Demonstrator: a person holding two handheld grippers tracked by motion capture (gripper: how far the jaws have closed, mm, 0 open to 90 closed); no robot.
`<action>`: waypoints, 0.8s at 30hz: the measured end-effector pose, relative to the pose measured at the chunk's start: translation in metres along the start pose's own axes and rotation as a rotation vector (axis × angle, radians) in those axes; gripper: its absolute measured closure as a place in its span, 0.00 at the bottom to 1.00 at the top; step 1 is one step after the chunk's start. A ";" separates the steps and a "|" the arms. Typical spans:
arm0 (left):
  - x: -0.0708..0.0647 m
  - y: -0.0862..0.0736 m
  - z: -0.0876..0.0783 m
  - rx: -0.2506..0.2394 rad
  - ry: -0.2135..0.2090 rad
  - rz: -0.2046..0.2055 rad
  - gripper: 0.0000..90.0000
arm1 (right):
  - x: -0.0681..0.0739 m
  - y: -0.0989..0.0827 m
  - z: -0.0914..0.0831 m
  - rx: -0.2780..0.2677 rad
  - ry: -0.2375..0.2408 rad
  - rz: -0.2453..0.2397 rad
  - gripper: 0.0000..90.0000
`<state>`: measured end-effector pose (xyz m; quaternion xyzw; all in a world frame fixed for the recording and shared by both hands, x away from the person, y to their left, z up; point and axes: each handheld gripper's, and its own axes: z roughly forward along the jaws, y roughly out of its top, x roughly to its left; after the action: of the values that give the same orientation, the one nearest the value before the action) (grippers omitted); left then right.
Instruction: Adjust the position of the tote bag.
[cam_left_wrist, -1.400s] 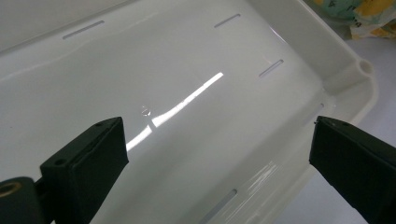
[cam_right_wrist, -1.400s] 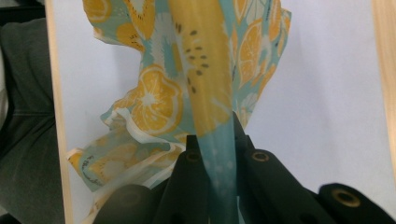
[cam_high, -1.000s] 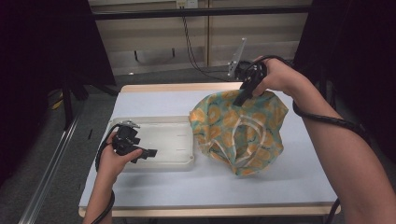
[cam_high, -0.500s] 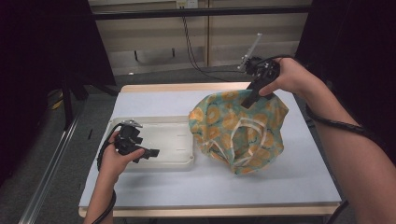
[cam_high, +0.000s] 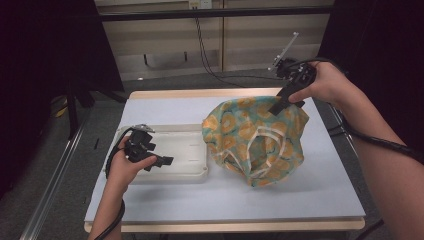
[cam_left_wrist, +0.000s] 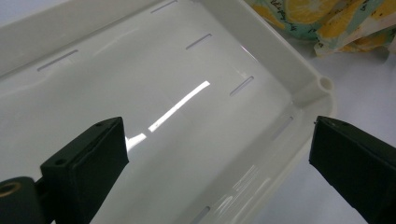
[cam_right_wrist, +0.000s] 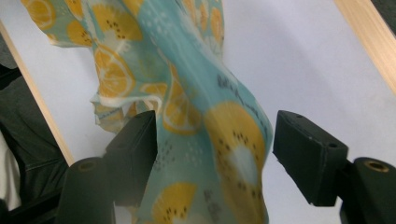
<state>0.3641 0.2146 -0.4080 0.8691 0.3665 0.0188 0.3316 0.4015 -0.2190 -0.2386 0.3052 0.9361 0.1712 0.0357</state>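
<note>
**Right gripper lets go of the lemon-print cloth at the table's far right**

The patterned cloth (cam_high: 255, 142), teal with orange citrus slices and a cream trim, lies crumpled on the right half of the white tabletop (cam_high: 310, 200). Its top edge reaches toward the far right corner, and its lower folds spread toward the middle of the table. Its left side comes just beside the right rim of the white tray (cam_high: 192, 172), which sits on the left half of the tabletop.

The right gripper (cam_high: 280, 105) hangs over the cloth's upper edge near the far right corner, held in the person's right hand (cam_high: 325, 85). Its jaws have just been opening and now stand wide. In the right gripper view a raised fold of the cloth (cam_right_wrist: 201, 116) stands between the two black jaws, brushing the inner face of the left one and clear of the right one, so the pads do not press on it.

The left gripper (cam_high: 157, 161) rests low over the tray, held in the person's left hand (cam_high: 125, 167) near the tray's front left part. In the left gripper view its jaws stand wide apart above the tray's glossy slotted floor (cam_left_wrist: 163, 93), with nothing between them; a corner of the cloth (cam_left_wrist: 336, 23) shows beyond the tray's rim.
</note>
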 end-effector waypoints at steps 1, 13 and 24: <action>-0.001 0.001 0.000 -0.001 -0.001 -0.002 0.05 | 0.000 -0.005 -0.002 0.003 -0.001 0.018 0.34; -0.014 0.022 -0.002 0.007 -0.026 0.033 0.05 | 0.001 -0.034 -0.014 -0.009 -0.026 0.054 0.34; -0.028 0.048 -0.007 0.067 -0.071 0.144 0.06 | 0.003 -0.054 -0.019 -0.010 -0.024 0.074 0.33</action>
<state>0.3717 0.1759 -0.3681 0.9039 0.2916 -0.0004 0.3130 0.3654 -0.2634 -0.2386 0.3414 0.9229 0.1732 0.0423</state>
